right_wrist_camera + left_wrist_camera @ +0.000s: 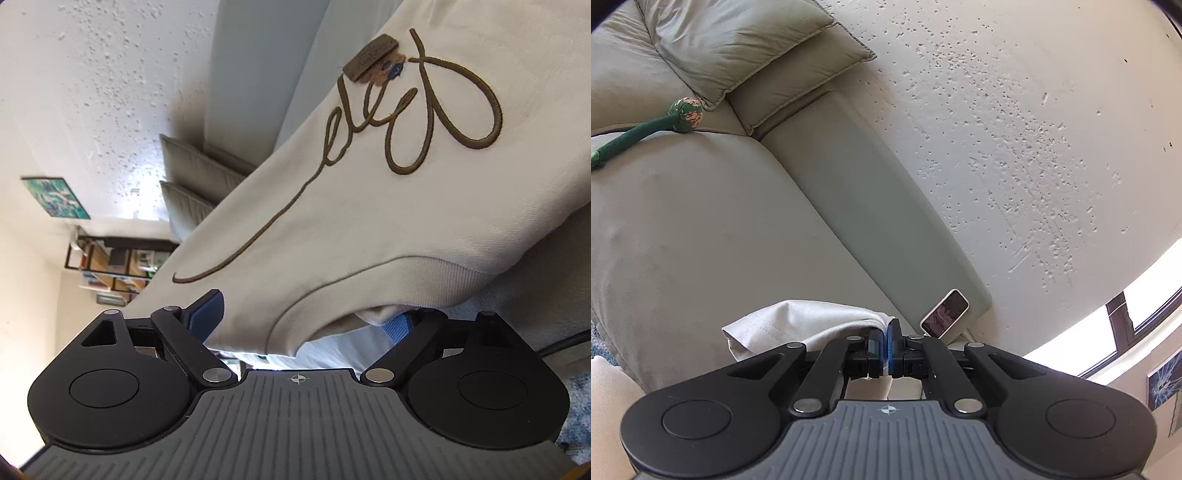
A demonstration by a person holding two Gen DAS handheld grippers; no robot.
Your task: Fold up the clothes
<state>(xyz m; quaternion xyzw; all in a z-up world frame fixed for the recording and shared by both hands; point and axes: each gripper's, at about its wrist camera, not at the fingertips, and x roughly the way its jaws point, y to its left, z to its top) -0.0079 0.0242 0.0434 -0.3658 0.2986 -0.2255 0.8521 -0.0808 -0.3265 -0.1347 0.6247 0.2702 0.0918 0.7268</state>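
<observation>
A cream sweatshirt (369, 206) with brown embroidered script (424, 110) and a small brown label (371, 55) hangs tilted across the right wrist view. Its ribbed band (369, 280) droops between the wide-apart blue pads (207, 312) of my right gripper (303, 319). That gripper is open, and the pads do not press the cloth. In the left wrist view my left gripper (885, 343) is shut on an edge of the same cream sweatshirt (798, 321), held just above the sofa seat (701, 229). The cloth bunches to the left of the jaws.
A grey sofa with a loose cushion (738, 48) fills the left view. On it lies a green stuffed toy (646, 129). A phone (945, 313) leans at the sofa arm's end. A textured wall (1015, 129) and window (1126, 314) are at right. A shelf (118, 266) stands far off.
</observation>
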